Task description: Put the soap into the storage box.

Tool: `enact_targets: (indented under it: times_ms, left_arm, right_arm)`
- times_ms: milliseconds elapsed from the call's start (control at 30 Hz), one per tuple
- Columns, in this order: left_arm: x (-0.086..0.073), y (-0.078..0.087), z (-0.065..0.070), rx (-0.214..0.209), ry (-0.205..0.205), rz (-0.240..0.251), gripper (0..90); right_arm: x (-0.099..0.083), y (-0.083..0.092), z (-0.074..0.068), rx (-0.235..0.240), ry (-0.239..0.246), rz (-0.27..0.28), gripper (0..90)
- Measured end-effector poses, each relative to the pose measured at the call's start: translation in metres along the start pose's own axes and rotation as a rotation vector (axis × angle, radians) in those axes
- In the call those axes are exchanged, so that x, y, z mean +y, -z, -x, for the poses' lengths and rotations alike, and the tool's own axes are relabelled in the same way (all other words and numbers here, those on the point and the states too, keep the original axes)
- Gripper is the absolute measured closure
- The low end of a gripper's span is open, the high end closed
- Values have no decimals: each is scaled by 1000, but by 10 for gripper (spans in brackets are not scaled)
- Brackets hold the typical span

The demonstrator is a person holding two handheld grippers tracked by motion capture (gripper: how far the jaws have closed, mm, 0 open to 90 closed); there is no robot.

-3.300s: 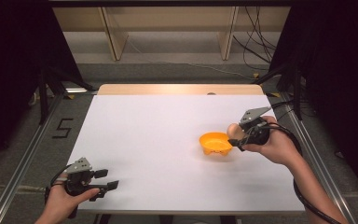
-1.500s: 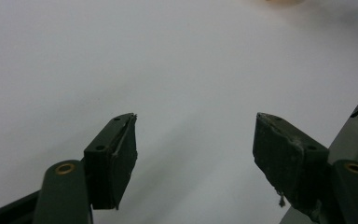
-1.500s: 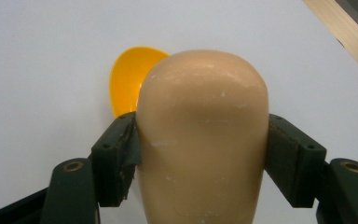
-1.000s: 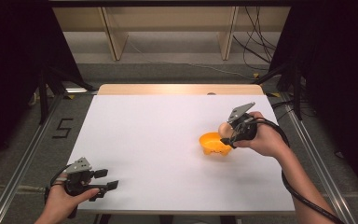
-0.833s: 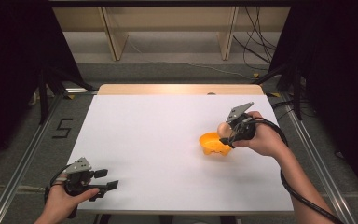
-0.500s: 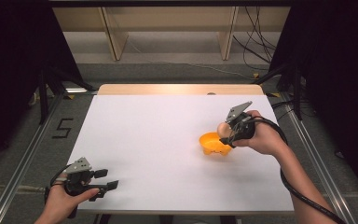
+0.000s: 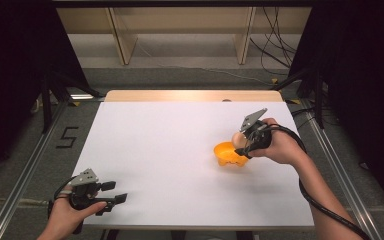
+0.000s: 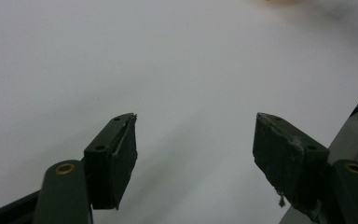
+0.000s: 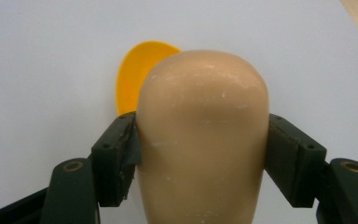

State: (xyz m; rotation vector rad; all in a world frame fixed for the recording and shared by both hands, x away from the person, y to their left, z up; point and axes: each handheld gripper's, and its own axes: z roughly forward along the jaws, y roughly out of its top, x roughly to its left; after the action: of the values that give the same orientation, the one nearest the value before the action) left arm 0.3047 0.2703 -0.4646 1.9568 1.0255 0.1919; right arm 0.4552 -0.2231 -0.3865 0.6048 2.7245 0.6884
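Right of centre in the high view, the right gripper [image 7: 244, 145] is clamped on a beige egg [image 7: 238, 139], holding it just above the rim of an orange cup [image 7: 226, 153] on the white table [image 7: 170, 145]. At lower left, the left gripper [image 7: 117, 192] rests with its jaws spread apart, nothing between them.

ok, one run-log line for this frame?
right hand-held gripper: shut on egg, above orange cup | left hand-held gripper: open, nothing held, near table front edge
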Motion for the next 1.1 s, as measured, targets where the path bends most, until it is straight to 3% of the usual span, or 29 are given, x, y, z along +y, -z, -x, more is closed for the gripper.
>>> enact_targets:
  times_ms: [33,67,167,233,267,367,433,500,533,567,667,867,967,1100]
  left_arm:
    - [0,0,0,0,0,0,302]
    - [0,0,0,-1,0,0,301]
    - [0,0,-2,3,-11,-12,301]
    - [0,-1,0,-6,8,3,301]
    - [0,-1,0,-7,1,4,301]
    - [0,-1,0,-7,2,3,301]
    - [0,0,-2,1,-2,-23,301]
    - [0,0,-2,0,-3,-23,301]
    - [0,0,-2,0,-2,-24,302]
    - [0,0,-2,-1,-2,-24,301]
    - [0,0,-1,-3,2,-21,301]
    - [0,-1,-1,-10,4,-4,301]
    - [0,-1,-1,-11,3,-5,301]
    - [0,-1,-1,-10,4,-4,301]
  right_arm:
    - [0,-2,0,-2,-7,10,334]
    - [1,-2,2,11,22,9,334]
    - [2,-3,1,10,-2,5,333]
    - [3,-4,1,13,3,3,333]
    - [5,-5,2,16,31,5,333]
    - [6,-7,1,24,17,2,334]
    - [7,-9,2,27,40,5,333]
    - [7,-10,1,32,24,-2,333]
    - [8,-11,2,32,53,5,333]
    - [8,-11,1,34,34,-2,334]
    - [9,-13,4,29,59,19,333]
    - [7,-17,2,37,13,4,333]
    - [6,-19,4,38,31,12,333]
    - [6,-20,4,42,16,8,333]
